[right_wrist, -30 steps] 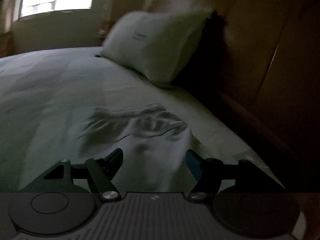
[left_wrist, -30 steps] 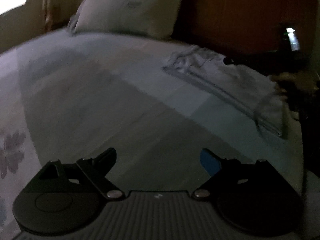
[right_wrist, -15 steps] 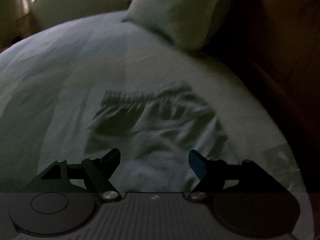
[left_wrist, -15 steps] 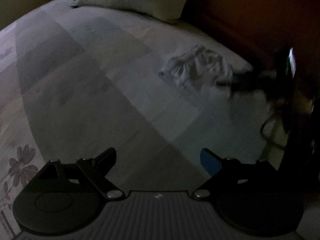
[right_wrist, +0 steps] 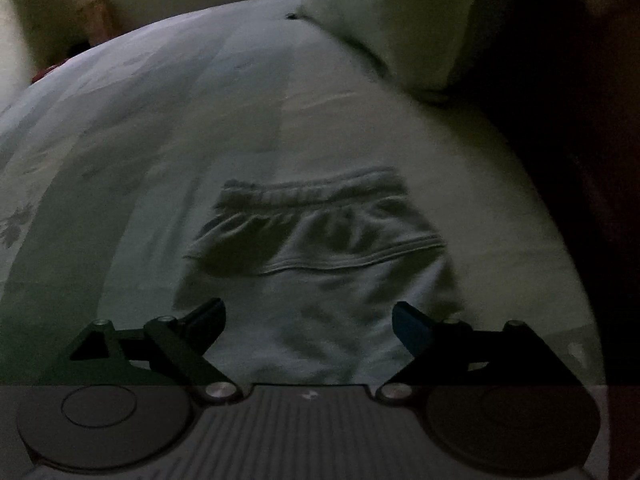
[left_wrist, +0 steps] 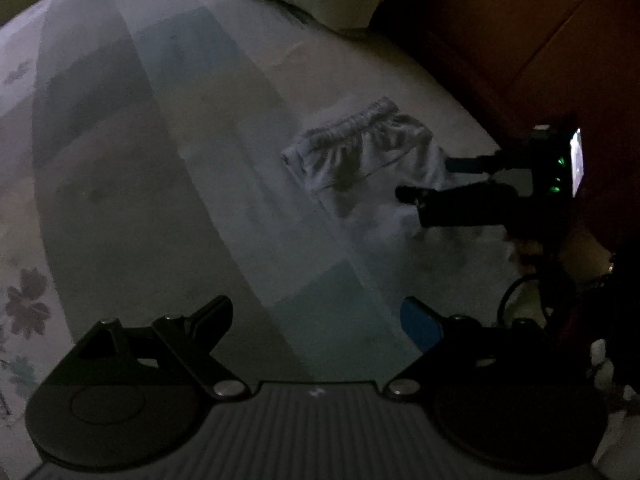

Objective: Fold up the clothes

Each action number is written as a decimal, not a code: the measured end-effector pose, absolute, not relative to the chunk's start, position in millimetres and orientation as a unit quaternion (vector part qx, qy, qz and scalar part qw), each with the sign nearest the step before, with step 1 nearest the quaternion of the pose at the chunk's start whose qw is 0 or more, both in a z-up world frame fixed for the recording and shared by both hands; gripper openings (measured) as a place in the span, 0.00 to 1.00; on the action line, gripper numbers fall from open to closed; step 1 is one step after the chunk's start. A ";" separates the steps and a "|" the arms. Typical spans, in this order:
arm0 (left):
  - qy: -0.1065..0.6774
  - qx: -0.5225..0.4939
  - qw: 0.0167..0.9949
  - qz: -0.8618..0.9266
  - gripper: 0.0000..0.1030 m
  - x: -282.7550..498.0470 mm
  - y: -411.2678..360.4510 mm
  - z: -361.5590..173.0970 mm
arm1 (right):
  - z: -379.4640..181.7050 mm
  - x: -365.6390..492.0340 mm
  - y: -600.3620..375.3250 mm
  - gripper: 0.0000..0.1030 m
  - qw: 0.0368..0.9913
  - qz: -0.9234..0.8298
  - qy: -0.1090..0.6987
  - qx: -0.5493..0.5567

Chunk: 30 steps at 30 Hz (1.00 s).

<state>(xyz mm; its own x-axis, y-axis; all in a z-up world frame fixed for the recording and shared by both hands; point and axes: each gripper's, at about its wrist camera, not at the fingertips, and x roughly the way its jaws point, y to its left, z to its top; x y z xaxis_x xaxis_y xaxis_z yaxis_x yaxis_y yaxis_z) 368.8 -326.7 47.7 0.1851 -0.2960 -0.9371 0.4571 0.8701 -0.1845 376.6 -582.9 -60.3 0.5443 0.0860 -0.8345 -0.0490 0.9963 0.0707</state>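
Note:
A pair of pale grey shorts [right_wrist: 320, 248] with a gathered waistband lies flat on the bed, waistband toward the pillow. My right gripper [right_wrist: 308, 322] hovers open just above the near part of the shorts, nothing between its fingers. In the left wrist view the same shorts [left_wrist: 360, 156] lie far ahead at centre right, and the right gripper [left_wrist: 424, 178] reaches in over them from the right. My left gripper [left_wrist: 318, 320] is open above bare bedspread, well short of the shorts.
The bed [left_wrist: 160, 160] wears a patchwork spread with flower prints [left_wrist: 26, 302] at the left. A pale pillow [right_wrist: 400, 20] leans on the dark wooden headboard [left_wrist: 520, 20]. The bed's right edge drops off near the headboard side. A hand and cable [left_wrist: 560, 264] show at right.
Both grippers have tilted down toward the bed. The shorts, bunched a second ago, now lie spread flat, and the right gripper has come closer over them.

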 end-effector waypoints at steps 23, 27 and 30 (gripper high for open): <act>0.582 0.035 0.740 -0.334 0.88 451.4 -390.8 -10.8 | -70.1 313.3 -619.1 0.95 0.852 -0.073 0.510 0.089; 0.553 0.042 0.730 -0.400 0.88 471.7 -462.5 -28.4 | -71.4 276.3 -620.8 0.95 0.843 -0.110 0.516 0.104; 0.524 0.066 0.726 -0.440 0.88 475.1 -517.5 -51.6 | -71.9 249.1 -622.2 0.95 0.836 -0.140 0.515 0.126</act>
<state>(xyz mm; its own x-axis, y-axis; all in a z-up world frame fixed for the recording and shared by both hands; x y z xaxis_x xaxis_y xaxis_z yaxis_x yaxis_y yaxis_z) 475.1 -517.5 -51.6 0.0642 -0.5691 -0.8197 0.7081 0.6048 -0.3645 249.1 -622.2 -71.9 0.4311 -0.1035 -0.8964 0.3633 0.9292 0.0674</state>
